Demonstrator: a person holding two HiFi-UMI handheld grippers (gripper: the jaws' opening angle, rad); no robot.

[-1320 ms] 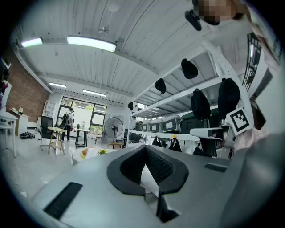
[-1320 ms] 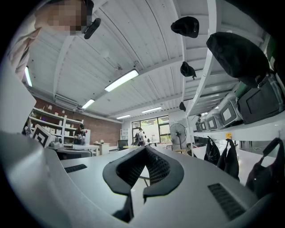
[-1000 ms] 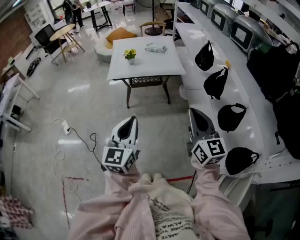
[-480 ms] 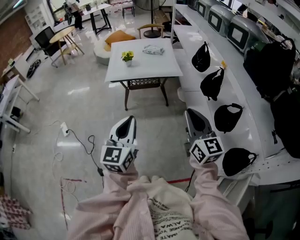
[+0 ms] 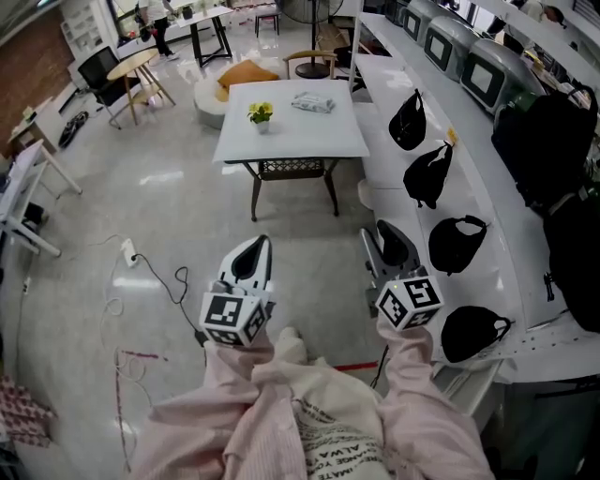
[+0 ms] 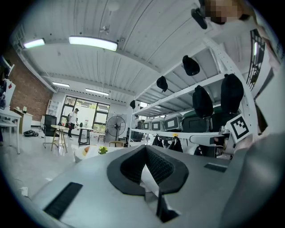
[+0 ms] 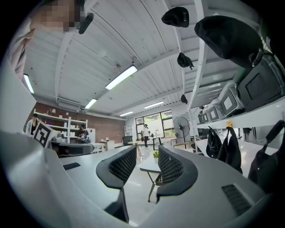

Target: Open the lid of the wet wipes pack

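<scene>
The wet wipes pack (image 5: 312, 99) lies flat at the far side of a white square table (image 5: 291, 136), beside a small pot of yellow flowers (image 5: 261, 113). Both grippers hang level in the air well short of that table, over the grey floor. My left gripper (image 5: 255, 247) (image 6: 145, 150) is shut, its black pads meeting at the tips with nothing in them. My right gripper (image 5: 381, 236) (image 7: 147, 164) has its jaws opening and nothing between them. Through the gap I see the table (image 7: 151, 168) far off. The pack does not show in either gripper view.
A long white shelf (image 5: 487, 216) runs along the right, with black caps (image 5: 460, 241) hung on it and grey machines (image 5: 495, 73) behind. A cable and power strip (image 5: 131, 256) lie on the floor at left. Chairs, round tables and a standing person (image 5: 151, 17) are at the far back.
The right gripper's jaws, closed in the earlier frames, now stand apart, and that gripper has sunk slightly. The left gripper has stayed in place.
</scene>
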